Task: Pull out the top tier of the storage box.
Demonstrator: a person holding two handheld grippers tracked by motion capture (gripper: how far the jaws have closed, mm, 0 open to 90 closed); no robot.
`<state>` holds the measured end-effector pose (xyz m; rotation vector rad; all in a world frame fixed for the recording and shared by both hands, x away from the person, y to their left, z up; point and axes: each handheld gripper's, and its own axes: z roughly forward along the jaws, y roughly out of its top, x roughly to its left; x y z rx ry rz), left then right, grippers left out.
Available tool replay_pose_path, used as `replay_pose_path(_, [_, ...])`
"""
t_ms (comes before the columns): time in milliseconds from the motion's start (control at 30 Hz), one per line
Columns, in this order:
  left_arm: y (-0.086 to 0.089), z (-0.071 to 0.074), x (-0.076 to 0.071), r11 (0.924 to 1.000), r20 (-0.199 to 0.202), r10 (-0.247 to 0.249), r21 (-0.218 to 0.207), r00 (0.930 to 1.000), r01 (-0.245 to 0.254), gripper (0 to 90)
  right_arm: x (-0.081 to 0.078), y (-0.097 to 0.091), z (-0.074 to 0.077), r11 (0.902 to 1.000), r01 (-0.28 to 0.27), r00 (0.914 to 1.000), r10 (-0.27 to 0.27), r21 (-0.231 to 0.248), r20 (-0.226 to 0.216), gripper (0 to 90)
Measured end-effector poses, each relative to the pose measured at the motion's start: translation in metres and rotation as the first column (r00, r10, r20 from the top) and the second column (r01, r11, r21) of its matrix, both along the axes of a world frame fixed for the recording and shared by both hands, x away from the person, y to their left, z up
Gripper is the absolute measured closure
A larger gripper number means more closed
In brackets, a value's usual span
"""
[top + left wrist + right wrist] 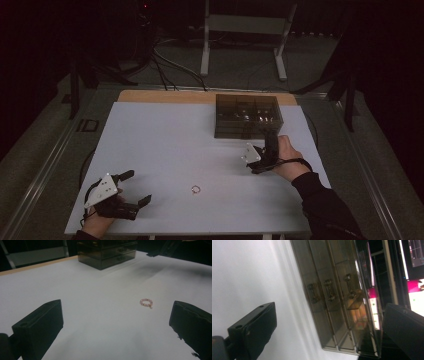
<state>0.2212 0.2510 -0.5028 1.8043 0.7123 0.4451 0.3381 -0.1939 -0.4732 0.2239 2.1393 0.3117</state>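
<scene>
A small pink beaded ring (pixel 195 189) lies on the white table top (pixel 165 145), near the front. My left gripper (pixel 137 188) rests at the front left, open, with the ring a short way to its right. In the left gripper view the beaded ring (pixel 146 302) lies ahead between the wide-apart jaws of the left gripper (pixel 113 315), closer to the right jaw. A smoked see-through drawer box (pixel 248 116) stands at the back right. My right gripper (pixel 269 137) is turned on its side just in front of it, open and holding nothing. The drawer box (pixel 332 290) shows three handled drawers, all pushed in.
The table top's front edge runs just below my left hand. Behind the table are cables (pixel 167 65) on the floor and a white metal stand (pixel 245 30). The other hand's gripper (pixel 165 248) shows at the far right near the drawer box (pixel 107 252).
</scene>
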Motion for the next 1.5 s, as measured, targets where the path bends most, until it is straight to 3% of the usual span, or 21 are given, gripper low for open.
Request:
replay_pose_path(233, [0.000, 0.000, 0.000, 1.0000, 0.001, 0.001, 0.000, 1.0000, -0.001, 0.0, 0.004, 0.003, -0.003, 0.9985, 0.012, 0.9994, -0.011, -0.054, 0.033, 2.1])
replay_pose_path(400, [0.000, 0.000, 0.000, 1.0000, 0.002, 0.003, -0.005, 1.0000, -0.003, 0.0, 0.007, 0.008, -0.008, 0.9925, 0.020, 0.9980, -0.012, -0.120, 0.063, 2.2])
replay_pose_path(500, [0.000, -0.001, -0.001, 1.0000, 0.001, 0.001, 0.010, 1.0000, -0.001, 0.0, 0.008, 0.010, -0.009, 0.9923, 0.022, 0.9974, -0.014, -0.122, 0.070, 2.2])
replay_pose_path(667, [0.000, 0.000, 0.000, 1.0000, 0.002, 0.002, 0.000, 1.0000, -0.002, 0.0, 0.012, 0.015, -0.014, 0.9862, 0.030, 0.9964, -0.017, -0.163, 0.083, 3.7])
replay_pose_path(867, [0.001, 0.000, -0.001, 0.9999, 0.003, 0.005, -0.011, 1.0000, -0.005, 0.0, 0.015, 0.016, -0.019, 0.9838, 0.040, 0.9940, -0.021, -0.175, 0.108, 3.8])
replay_pose_path(967, [0.001, 0.000, -0.001, 1.0000, 0.001, 0.003, -0.007, 1.0000, -0.003, 0.0, 0.017, 0.017, -0.021, 0.9801, 0.043, 0.9894, -0.015, -0.194, 0.145, 5.9])
replay_pose_path(1100, [0.001, 0.000, -0.001, 1.0000, 0.001, 0.000, -0.008, 1.0000, 0.000, 0.0, 0.019, 0.018, -0.021, 0.9770, 0.057, 0.9854, -0.022, -0.205, 0.169, 13.4])
replay_pose_path(1133, [0.001, 0.000, -0.001, 1.0000, 0.000, 0.002, -0.006, 1.0000, -0.002, 0.0, 0.022, 0.018, -0.021, 0.9703, 0.079, 0.9809, -0.034, -0.229, 0.191, 17.4])
replay_pose_path(1200, [0.001, 0.000, -0.001, 0.9999, 0.001, 0.003, -0.013, 1.0000, -0.003, 0.0, 0.023, 0.018, -0.021, 0.9668, 0.085, 0.9805, -0.039, -0.241, 0.193, 17.9])
replay_pose_path(1333, [0.001, -0.001, -0.001, 1.0000, -0.004, -0.001, -0.005, 1.0000, 0.001, 0.0, 0.026, 0.018, -0.025, 0.9587, 0.088, 0.9754, -0.028, -0.271, 0.219, 27.7])
replay_pose_path(1367, [0.001, 0.000, -0.001, 1.0000, 0.001, 0.001, -0.006, 1.0000, -0.001, 0.0, 0.027, 0.018, -0.026, 0.9553, 0.102, 0.9667, -0.029, -0.278, 0.254, 33.8])
replay_pose_path(1500, [0.001, -0.001, -0.001, 1.0000, -0.004, -0.003, -0.001, 1.0000, 0.003, 0.0, 0.028, 0.019, -0.028, 0.9509, 0.108, 0.9571, -0.021, -0.290, 0.289, 42.1])
